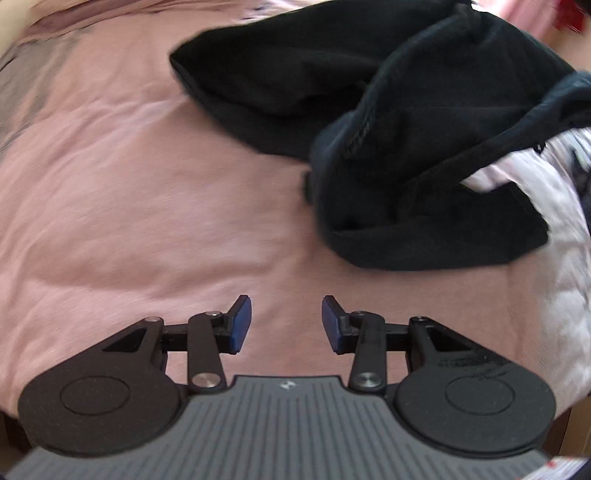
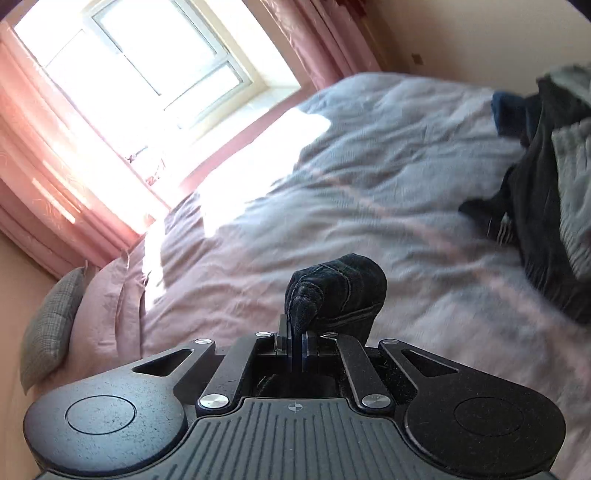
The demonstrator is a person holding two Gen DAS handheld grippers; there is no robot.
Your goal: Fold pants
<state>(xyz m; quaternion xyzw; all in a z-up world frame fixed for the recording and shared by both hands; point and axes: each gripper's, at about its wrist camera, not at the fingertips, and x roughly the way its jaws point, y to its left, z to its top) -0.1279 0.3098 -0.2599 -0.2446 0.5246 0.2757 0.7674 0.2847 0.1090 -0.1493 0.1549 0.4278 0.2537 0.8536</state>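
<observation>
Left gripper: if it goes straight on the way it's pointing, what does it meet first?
Most likely the bare pink bedsheet; the open left gripper has nothing between its fingers, and the black pants lie off to the right.

A wide bed fills the room, covered by a wrinkled dusty-pink cotton sheet (image 1: 147, 177). In the right wrist view a large white-framed window (image 2: 147, 66) sits at eleven o'clock, flanked by pink pleated curtains (image 2: 44, 155) – strong daylight pours through and bleaches a patch of bedding at the centre. A grey checked fabric cushion (image 2: 48, 325) leans at nine o'clock beside a pale pink pillow (image 2: 107, 317). A plain cream wall (image 2: 480, 33) runs across at one o'clock.
</observation>
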